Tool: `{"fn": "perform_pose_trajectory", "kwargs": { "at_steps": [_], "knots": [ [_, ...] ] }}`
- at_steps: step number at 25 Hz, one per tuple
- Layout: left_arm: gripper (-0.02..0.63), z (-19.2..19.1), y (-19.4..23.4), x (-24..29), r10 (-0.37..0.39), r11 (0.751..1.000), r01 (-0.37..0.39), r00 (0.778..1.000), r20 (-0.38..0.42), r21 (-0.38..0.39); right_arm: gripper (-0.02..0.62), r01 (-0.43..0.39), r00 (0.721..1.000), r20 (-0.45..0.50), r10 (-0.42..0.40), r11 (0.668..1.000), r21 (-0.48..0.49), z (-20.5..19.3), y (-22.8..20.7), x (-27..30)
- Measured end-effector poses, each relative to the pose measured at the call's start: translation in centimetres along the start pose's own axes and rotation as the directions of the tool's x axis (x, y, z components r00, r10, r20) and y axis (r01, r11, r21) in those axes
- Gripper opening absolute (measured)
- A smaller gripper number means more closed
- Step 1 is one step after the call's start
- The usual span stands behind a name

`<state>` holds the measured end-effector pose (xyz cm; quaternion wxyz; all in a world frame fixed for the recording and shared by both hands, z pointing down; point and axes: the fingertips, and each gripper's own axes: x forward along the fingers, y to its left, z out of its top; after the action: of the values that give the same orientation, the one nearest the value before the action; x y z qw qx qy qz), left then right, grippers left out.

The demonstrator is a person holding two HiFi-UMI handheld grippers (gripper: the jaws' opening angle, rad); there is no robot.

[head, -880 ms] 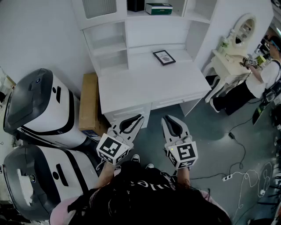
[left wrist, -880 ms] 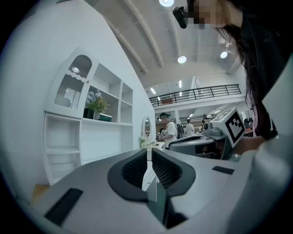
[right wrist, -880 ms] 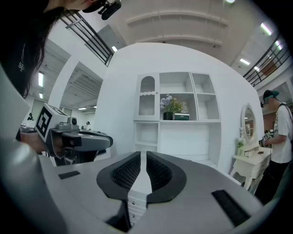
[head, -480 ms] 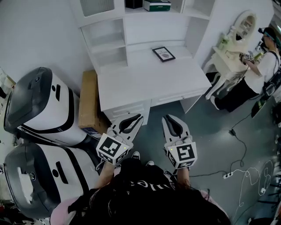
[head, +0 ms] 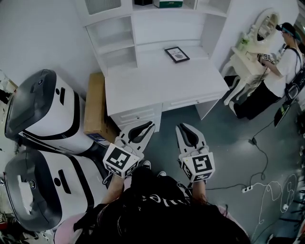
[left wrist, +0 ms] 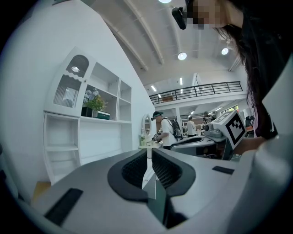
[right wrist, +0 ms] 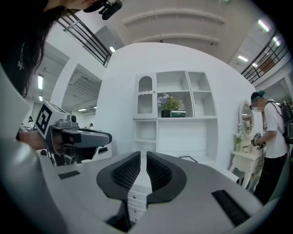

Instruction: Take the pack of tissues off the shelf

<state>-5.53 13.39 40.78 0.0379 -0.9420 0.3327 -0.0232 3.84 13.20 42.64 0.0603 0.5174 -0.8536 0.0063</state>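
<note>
The pack of tissues (head: 167,4) is a green box on an upper shelf of the white shelf unit (head: 119,47), at the head view's top edge. It also shows small and far off in the left gripper view, as the pack (left wrist: 103,115), and in the right gripper view, as the pack (right wrist: 178,114), next to a potted plant (right wrist: 166,105). My left gripper (head: 148,125) and right gripper (head: 183,127) are held side by side in front of the person's body, short of the desk. Both are shut with nothing between the jaws, as with the left gripper (left wrist: 149,153) and the right gripper (right wrist: 143,155) in their own views.
A white desk (head: 162,90) with drawers bears a small picture frame (head: 177,54). A cardboard box (head: 95,109) leans at its left, beside two large white and grey machines (head: 43,114). A person (head: 281,66) stands at a vanity table on the right. Cables and a power strip (head: 246,190) lie on the floor.
The desk and shelf unit have slid a little upward in the head view, so the tissue pack is now at the top edge. Both grippers keep their place and stay shut.
</note>
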Motion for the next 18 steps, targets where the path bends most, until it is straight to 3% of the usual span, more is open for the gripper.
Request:
{"fn": "perform_pose_trajectory", "kwargs": {
  "at_steps": [6, 18],
  "knots": [
    [0.043, -0.4, -1.2, 0.1, 0.008, 1.0, -0.008, 1.0, -0.028, 0.023, 0.071, -0.006, 1.0, -0.019, 0.006, 1.0, 0.02, -1.4, -0.7, -0.6],
    [0.041, -0.7, 1.6, 4.5, -0.01, 1.0, 0.01, 0.999, -0.032, 0.02, 0.071, 0.006, 1.0, -0.029, -0.005, 0.999, 0.035, -1.7, -4.3, 3.1]
  ]
}}
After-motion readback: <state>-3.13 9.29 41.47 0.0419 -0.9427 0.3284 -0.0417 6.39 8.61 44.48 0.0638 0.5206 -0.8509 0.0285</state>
